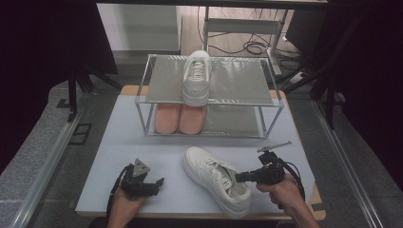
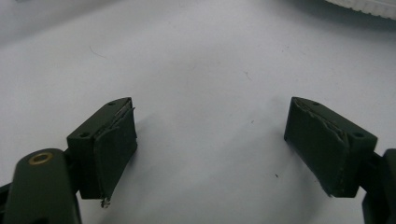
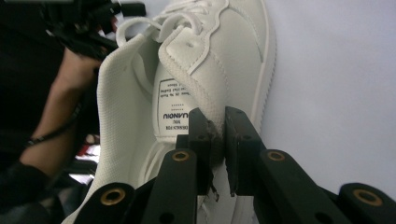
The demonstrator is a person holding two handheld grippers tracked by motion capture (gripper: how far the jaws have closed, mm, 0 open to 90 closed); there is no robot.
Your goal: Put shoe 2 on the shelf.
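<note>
Near the counter's front edge, the right claw pinches the collar wall of a white lace-up leather sneaker lying toe-far-left; its jaws hide the pinched edge, and the shoe's toe is cut off in the right gripper view. The right hand reaches in level from the right. The left claw, spread wide, rests low at near left, holding nothing.

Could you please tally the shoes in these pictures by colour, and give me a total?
White lace-up sneakers: 2, one on the two-tier metal rack's top shelf, one on the table held at its collar by the right tool
Pink shoes: 2, on the lower shelf
Total: 4
</note>
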